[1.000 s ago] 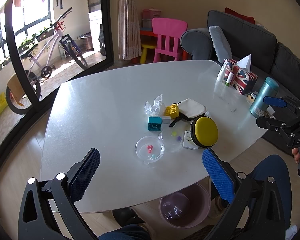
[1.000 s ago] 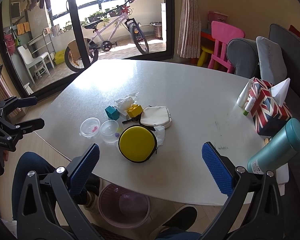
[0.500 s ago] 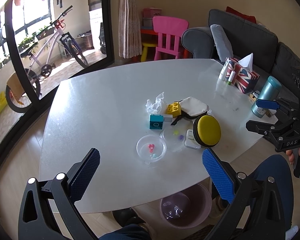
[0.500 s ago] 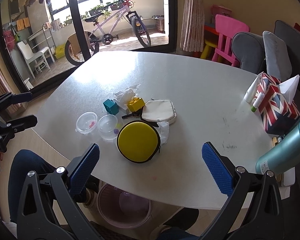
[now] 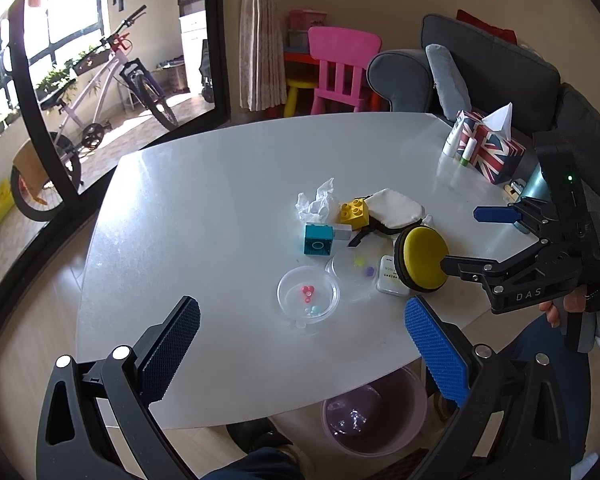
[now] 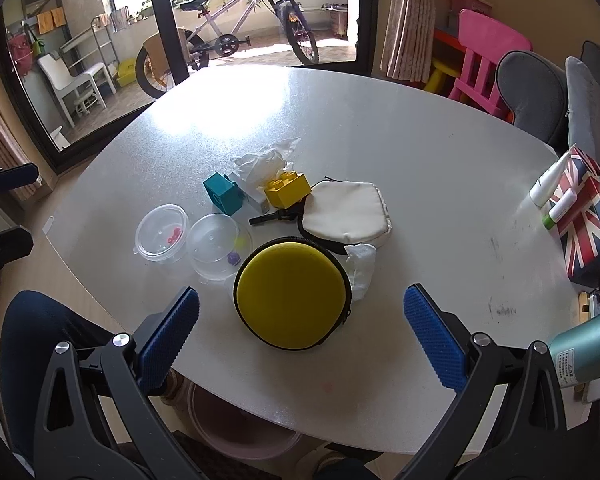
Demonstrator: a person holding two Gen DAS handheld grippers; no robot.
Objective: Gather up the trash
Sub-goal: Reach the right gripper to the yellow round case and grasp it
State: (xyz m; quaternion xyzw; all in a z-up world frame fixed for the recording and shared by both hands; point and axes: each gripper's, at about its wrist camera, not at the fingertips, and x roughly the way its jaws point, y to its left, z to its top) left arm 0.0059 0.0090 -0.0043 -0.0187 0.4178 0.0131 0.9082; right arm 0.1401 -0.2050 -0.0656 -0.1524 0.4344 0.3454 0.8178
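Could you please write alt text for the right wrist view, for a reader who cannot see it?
The open right gripper hovers over a white table, its blue fingers either side of a round yellow zip case. Behind it lie crumpled tissues, toy bricks, a white pouch and two clear plastic containers; a pink bin sits below the near edge.

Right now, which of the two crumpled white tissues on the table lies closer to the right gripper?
The small tissue tucked beside the yellow round case, just ahead of the right gripper. The other tissue lies farther away, behind the yellow brick.
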